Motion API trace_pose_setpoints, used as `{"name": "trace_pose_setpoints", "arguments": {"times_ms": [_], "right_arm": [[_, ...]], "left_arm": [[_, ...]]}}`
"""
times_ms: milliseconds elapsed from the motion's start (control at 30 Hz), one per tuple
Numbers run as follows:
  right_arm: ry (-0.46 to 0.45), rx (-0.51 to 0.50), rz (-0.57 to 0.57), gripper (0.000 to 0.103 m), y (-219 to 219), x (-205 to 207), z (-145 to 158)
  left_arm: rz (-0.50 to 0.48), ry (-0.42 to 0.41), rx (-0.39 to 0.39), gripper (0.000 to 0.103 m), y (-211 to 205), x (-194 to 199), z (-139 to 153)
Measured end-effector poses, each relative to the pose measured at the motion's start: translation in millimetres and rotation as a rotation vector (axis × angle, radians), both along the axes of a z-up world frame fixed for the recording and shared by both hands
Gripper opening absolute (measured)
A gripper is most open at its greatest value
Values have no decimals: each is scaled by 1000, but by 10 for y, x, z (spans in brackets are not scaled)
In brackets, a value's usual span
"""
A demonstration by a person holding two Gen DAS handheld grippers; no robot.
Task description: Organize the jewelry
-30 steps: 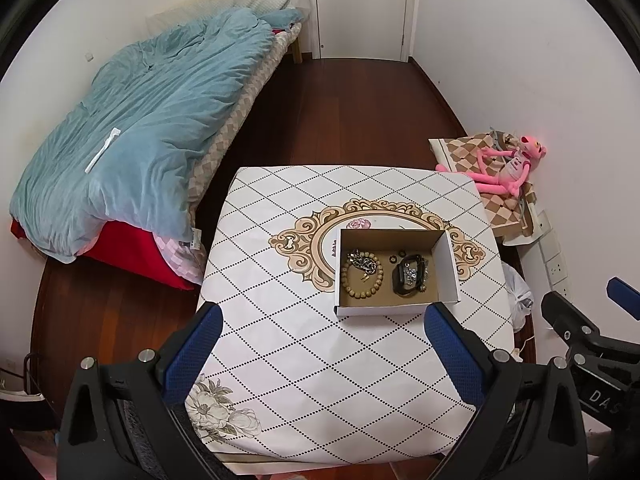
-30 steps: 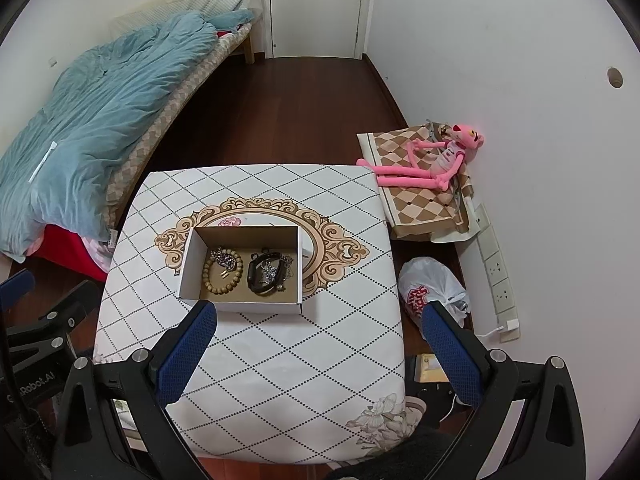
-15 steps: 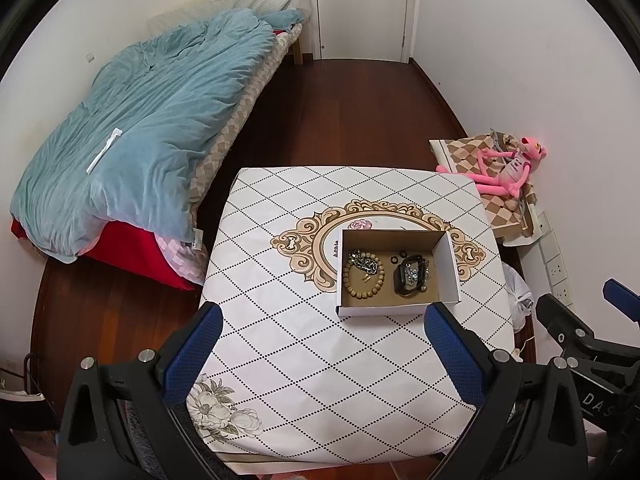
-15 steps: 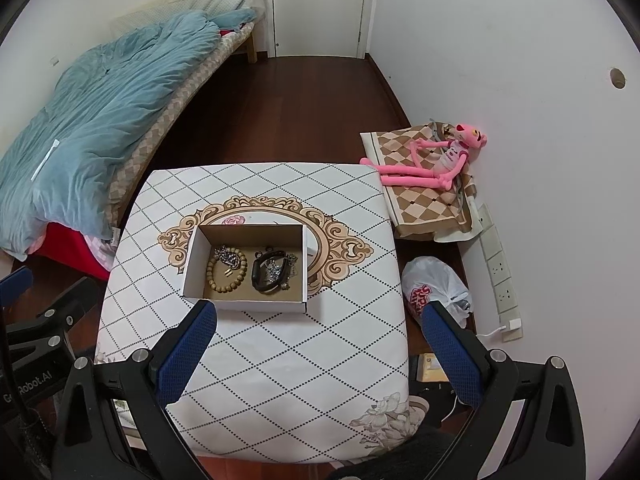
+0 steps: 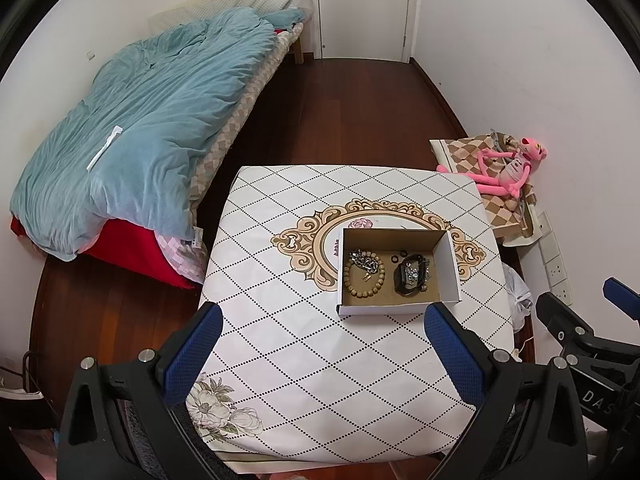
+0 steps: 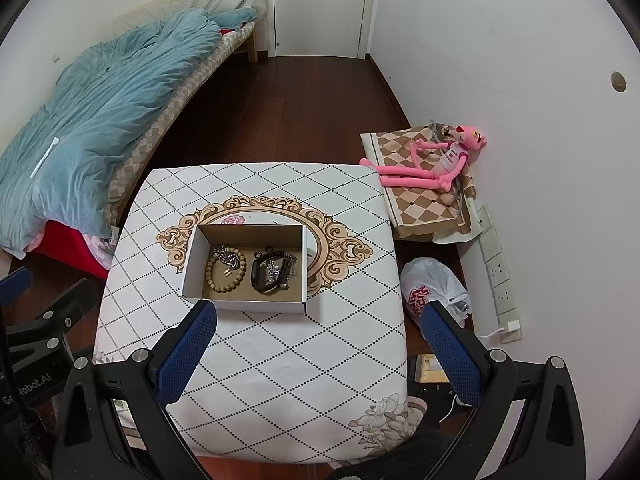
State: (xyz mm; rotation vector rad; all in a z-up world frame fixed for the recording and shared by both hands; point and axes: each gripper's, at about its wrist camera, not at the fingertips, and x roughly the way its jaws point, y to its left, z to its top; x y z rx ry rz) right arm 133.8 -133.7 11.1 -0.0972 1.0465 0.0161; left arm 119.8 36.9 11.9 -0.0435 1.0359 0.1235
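- Left tool (image 5: 320,344) and right tool (image 6: 316,340) both hang released, grasping nothing, above the counter's (image 5: 304,360) near half.
- Just ahead sits the box (image 6: 245,306) with beads (image 6: 224,270), chain, dark bracelet (image 6: 269,274).
- Risk: tangled pieces could lift together; a nudge could slide the light box.
- Bare counter surrounds the box; edges drop off either side.

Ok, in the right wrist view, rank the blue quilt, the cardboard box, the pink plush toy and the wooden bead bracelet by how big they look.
1. Blue quilt
2. Cardboard box
3. Pink plush toy, farther away, so unsure against the box
4. Wooden bead bracelet
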Motion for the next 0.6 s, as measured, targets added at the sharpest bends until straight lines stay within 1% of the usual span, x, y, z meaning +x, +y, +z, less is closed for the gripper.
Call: {"name": "trace_pose_setpoints", "arguments": {"times_ms": [600], "right_arm": [[1,0,0,103,-19,-4,7]], "left_arm": [[2,-10,2,103,-16,-19,4]]}}
